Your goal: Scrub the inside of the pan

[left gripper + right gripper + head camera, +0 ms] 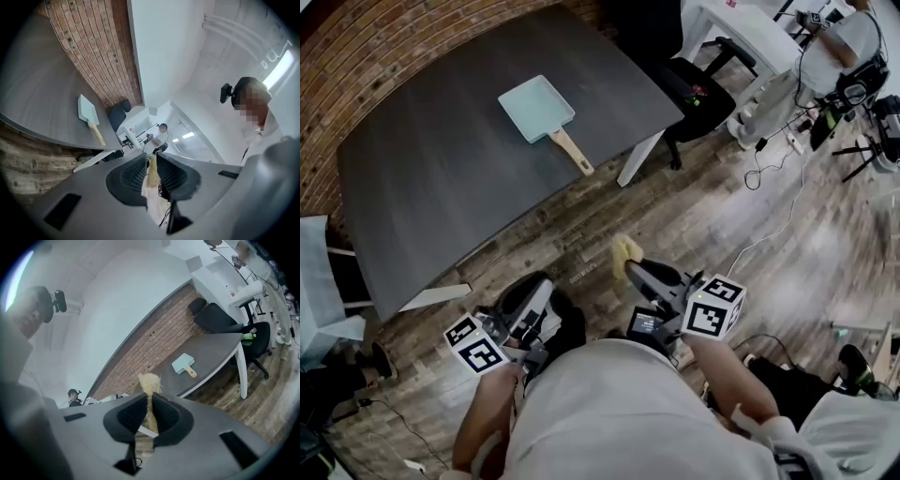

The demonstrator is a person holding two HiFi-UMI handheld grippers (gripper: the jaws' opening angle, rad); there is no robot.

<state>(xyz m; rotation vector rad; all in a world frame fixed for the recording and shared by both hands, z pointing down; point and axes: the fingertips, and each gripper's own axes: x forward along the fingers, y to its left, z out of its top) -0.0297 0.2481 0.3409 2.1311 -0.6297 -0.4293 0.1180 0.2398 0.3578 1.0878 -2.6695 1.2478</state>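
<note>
A pale teal rectangular pan [536, 108] with a wooden handle lies on the dark grey table [441, 178], far ahead of both grippers. It also shows in the left gripper view as the pan [86, 108] and in the right gripper view as the pan [183, 363]. My right gripper [630, 269] [150, 397] is shut on a yellow scrub sponge [624, 250] [149, 379], which sticks out past its tips. My left gripper [540, 284] [151, 158] is shut with only a thin slit between its jaws and holds nothing. Both hang over the wooden floor, close to my body.
A brick wall [394, 42] runs behind the table. A black office chair [698, 94] stands at the table's right end beside a white desk [741, 28]. Cables [773, 183] trail over the floor on the right. Another person [161, 133] stands far off.
</note>
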